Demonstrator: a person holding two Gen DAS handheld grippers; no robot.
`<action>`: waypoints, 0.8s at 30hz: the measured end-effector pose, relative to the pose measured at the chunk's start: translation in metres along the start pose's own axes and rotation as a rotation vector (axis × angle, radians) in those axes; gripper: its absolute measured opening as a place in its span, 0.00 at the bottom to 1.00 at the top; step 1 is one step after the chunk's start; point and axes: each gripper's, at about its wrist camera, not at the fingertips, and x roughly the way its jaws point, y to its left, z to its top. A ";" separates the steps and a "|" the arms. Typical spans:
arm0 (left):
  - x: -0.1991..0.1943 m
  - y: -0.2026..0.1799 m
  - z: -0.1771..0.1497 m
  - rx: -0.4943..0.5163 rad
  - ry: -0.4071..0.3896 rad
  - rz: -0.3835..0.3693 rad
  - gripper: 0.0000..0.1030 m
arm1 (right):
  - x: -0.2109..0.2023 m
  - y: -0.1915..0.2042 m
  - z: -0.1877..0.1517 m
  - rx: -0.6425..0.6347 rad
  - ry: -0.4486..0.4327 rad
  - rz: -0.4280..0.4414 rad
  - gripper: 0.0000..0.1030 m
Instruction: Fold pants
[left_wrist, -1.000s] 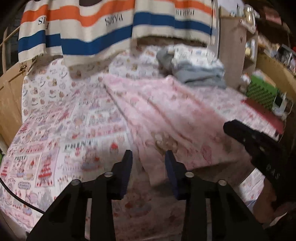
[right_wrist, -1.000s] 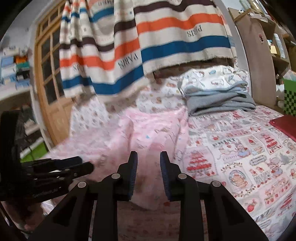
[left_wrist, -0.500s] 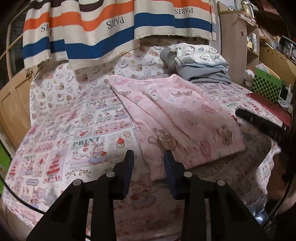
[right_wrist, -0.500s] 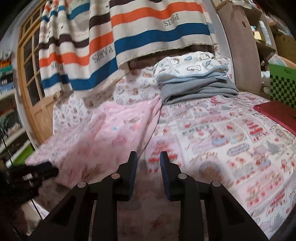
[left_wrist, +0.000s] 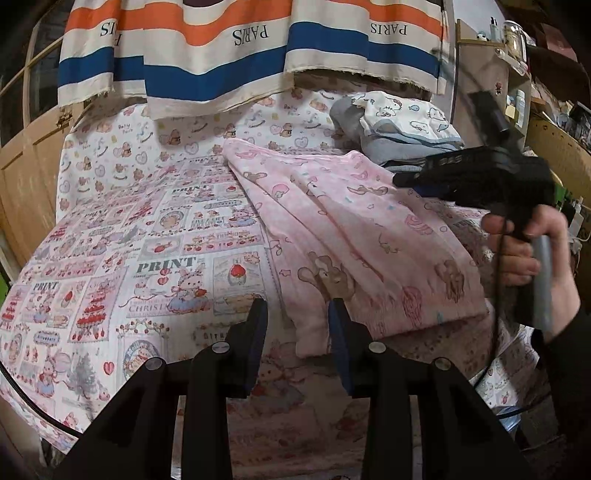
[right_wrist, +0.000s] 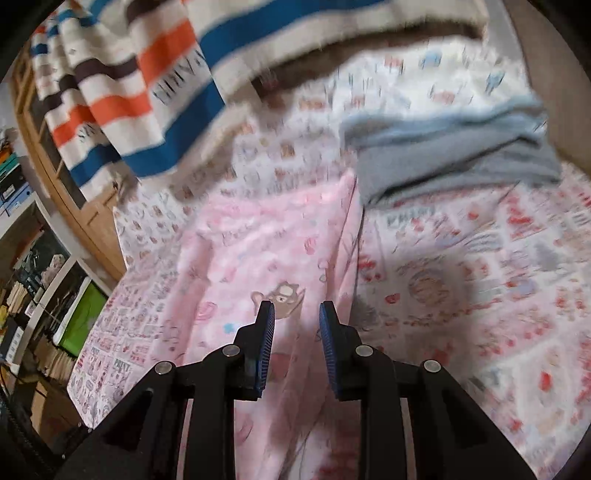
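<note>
Lying flat, pink cartoon-print pants (left_wrist: 354, 236) look folded lengthwise.

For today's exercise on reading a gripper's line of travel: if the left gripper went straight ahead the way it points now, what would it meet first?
Most likely the near hem of the pink pants, lying between the open fingers of the left gripper. Depth is unclear.

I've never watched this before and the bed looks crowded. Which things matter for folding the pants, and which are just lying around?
Part of the job:
- pink pants, lying flat
- left gripper, open
- right gripper, open, above the pants

Just lying about:
- folded clothes pile
- striped PARIS cloth, hanging
- printed bedsheet
- wooden cupboard
</note>
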 end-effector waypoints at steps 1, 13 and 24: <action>0.000 0.001 0.000 -0.002 0.001 -0.003 0.34 | 0.004 -0.001 0.000 0.001 0.002 -0.010 0.25; -0.001 0.005 -0.001 -0.034 -0.004 -0.028 0.35 | -0.004 -0.031 0.009 0.058 -0.065 -0.013 0.00; -0.001 0.002 0.001 -0.022 -0.002 -0.019 0.35 | 0.008 -0.008 0.020 -0.051 0.022 -0.041 0.30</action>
